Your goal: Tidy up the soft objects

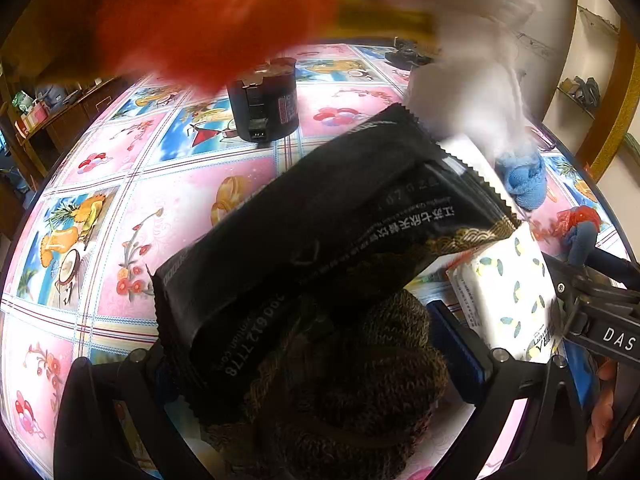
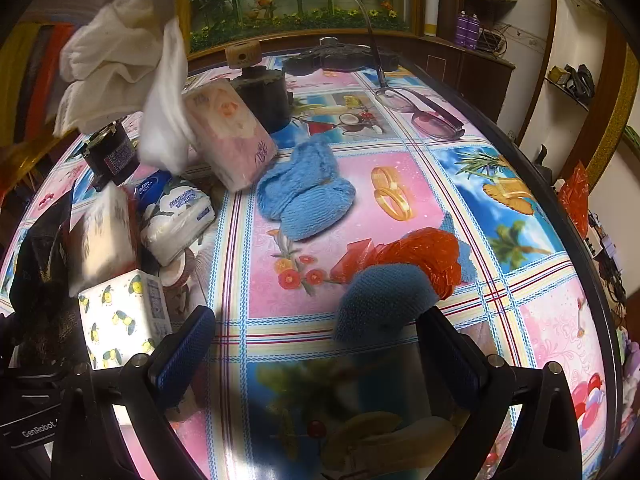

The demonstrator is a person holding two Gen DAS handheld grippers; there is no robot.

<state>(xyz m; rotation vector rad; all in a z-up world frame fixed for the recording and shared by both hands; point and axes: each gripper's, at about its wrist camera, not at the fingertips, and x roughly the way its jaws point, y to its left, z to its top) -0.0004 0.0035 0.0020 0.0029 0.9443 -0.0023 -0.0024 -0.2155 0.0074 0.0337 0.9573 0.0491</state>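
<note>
Four tissue packs show in the right wrist view: a pink floral pack (image 2: 232, 136) tilted up against the others, a blue-and-white pack (image 2: 178, 218), a blurred white pack (image 2: 106, 236), and a lemon-print pack (image 2: 120, 316) nearest the camera. Two blue knitted pieces lie on the patterned tabletop (image 2: 400, 168): a fluffy light-blue one (image 2: 306, 194) near the middle, and a darker blue one (image 2: 380, 300) touching a crumpled red plastic wrapper (image 2: 420, 256). One white cloth (image 2: 116, 60) hangs blurred at the upper left. The left tool (image 1: 316, 364) is clenched on a dark brown knitted bundle (image 1: 360, 380), with a black foil packet (image 1: 320, 240) lying across it, raised above the tabletop. The right tool (image 2: 316, 356) is released, its blue-padded fingers (image 2: 184, 356) spread wide and holding nothing, the darker blue piece just ahead. One black cylindrical object (image 1: 264, 100) stands further back, and one pair of glasses (image 2: 424, 114) lies beyond.
</note>
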